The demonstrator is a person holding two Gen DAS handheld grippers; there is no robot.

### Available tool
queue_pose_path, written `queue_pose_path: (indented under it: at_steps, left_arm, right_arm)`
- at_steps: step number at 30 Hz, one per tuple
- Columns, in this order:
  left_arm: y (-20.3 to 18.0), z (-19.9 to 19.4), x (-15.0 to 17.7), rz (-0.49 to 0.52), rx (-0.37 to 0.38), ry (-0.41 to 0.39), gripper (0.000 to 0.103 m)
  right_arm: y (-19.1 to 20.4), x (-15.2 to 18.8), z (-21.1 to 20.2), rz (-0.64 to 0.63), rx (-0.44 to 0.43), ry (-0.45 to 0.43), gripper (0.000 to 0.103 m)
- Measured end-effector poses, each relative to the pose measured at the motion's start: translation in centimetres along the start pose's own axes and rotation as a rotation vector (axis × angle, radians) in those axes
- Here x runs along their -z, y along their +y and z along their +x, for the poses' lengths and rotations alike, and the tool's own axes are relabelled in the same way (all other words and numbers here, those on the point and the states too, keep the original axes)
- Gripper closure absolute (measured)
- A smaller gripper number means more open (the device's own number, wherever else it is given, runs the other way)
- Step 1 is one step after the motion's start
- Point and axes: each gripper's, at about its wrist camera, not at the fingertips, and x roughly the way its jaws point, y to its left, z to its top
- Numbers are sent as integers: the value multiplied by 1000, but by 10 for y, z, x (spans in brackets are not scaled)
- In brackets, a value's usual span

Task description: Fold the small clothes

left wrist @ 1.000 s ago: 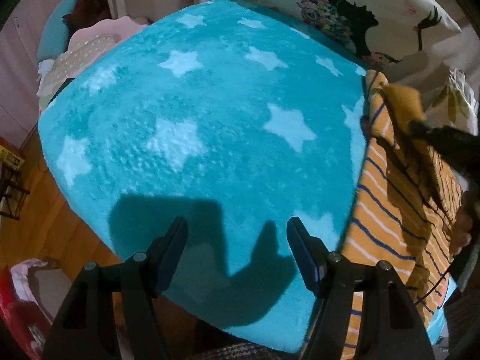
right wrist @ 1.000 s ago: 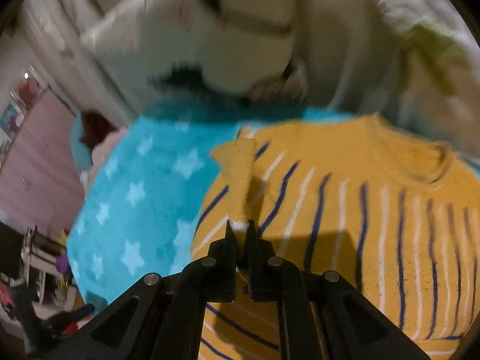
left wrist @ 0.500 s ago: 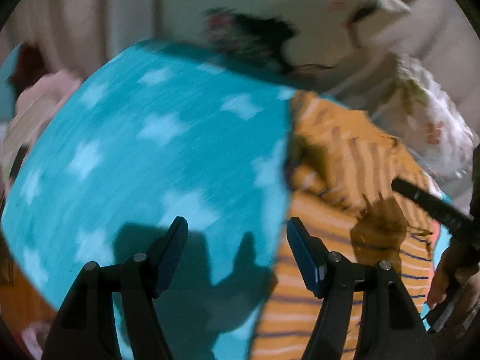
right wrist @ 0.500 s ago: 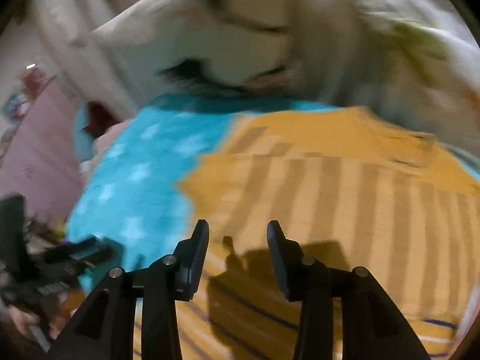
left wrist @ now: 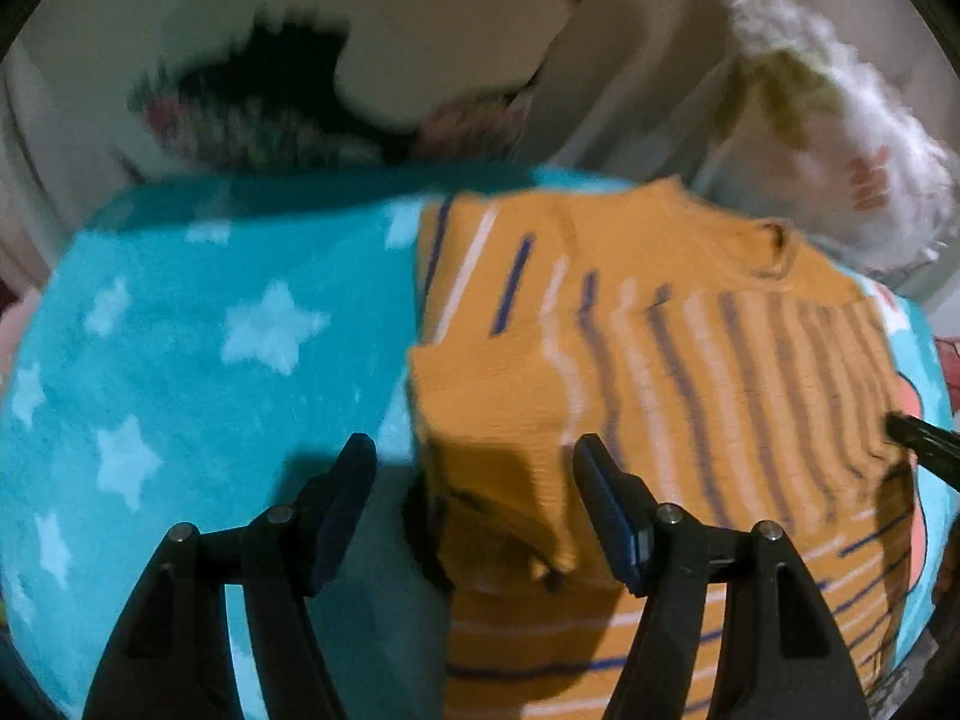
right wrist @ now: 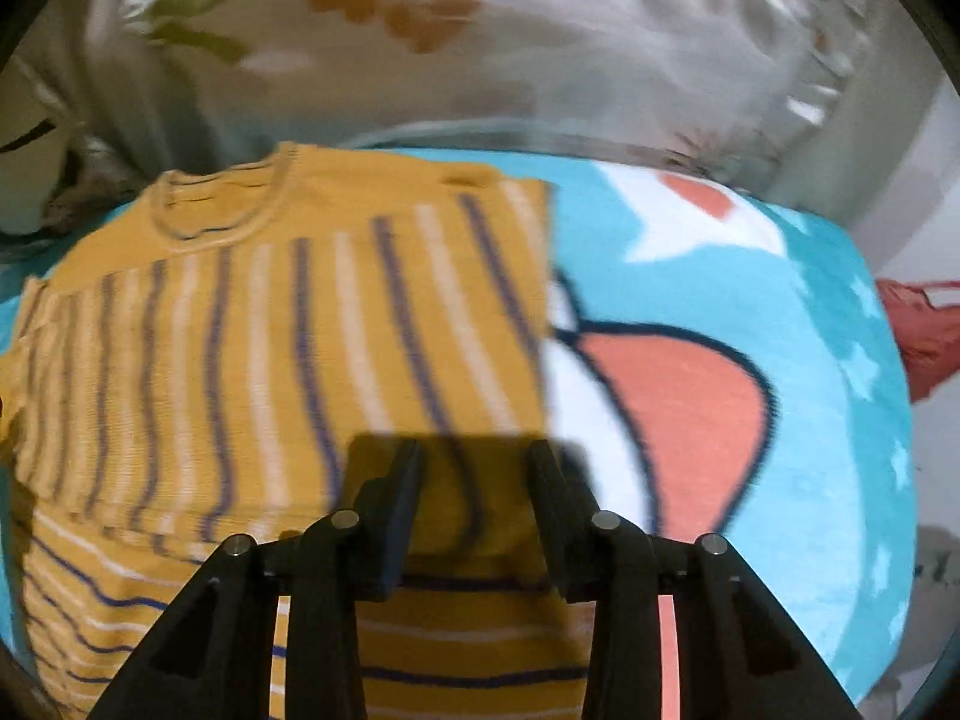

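A small mustard-yellow sweater (left wrist: 690,372) with blue and white stripes lies on a turquoise star blanket (left wrist: 180,372). Its sleeves are folded over the body; one folded sleeve cuff (left wrist: 498,420) lies just ahead of my left gripper (left wrist: 474,468), which is open and empty above it. In the right wrist view the sweater (right wrist: 270,348) fills the left half, collar at the far end. My right gripper (right wrist: 474,468) is open and empty over the sweater's right edge. The right gripper's tip (left wrist: 918,441) shows at the right edge of the left wrist view.
White printed pillows (right wrist: 480,36) and bedding (left wrist: 840,138) lie beyond the sweater at the far end of the bed. The blanket carries a large cartoon print (right wrist: 660,384) to the right of the sweater. A red item (right wrist: 924,324) lies off the bed's right side.
My right gripper opened and let go of the sleeve it held, then swung right over the sweater's right edge. My left gripper swung right from bare blanket to over the folded sleeve.
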Motion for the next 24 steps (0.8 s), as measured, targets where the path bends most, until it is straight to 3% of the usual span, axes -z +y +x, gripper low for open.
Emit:
queue_pose_path:
  at_steps: [3,10,20,24]
  left_arm:
    - [16,10,2,-76,55,22,29]
    - [27,-7,11,-107,73,38,29]
    - [43,-34,95,-190,40,67,29]
    - [43,-49,127,-210,45,57,29]
  right_arm:
    - [-14,-1,-1,43,-29,6,63]
    - [-30,11,-22,108,-103,-20,61]
    - [-57,61,-6,221,-327,84,56]
    - [-73,79,-6,296,-493,99,56]
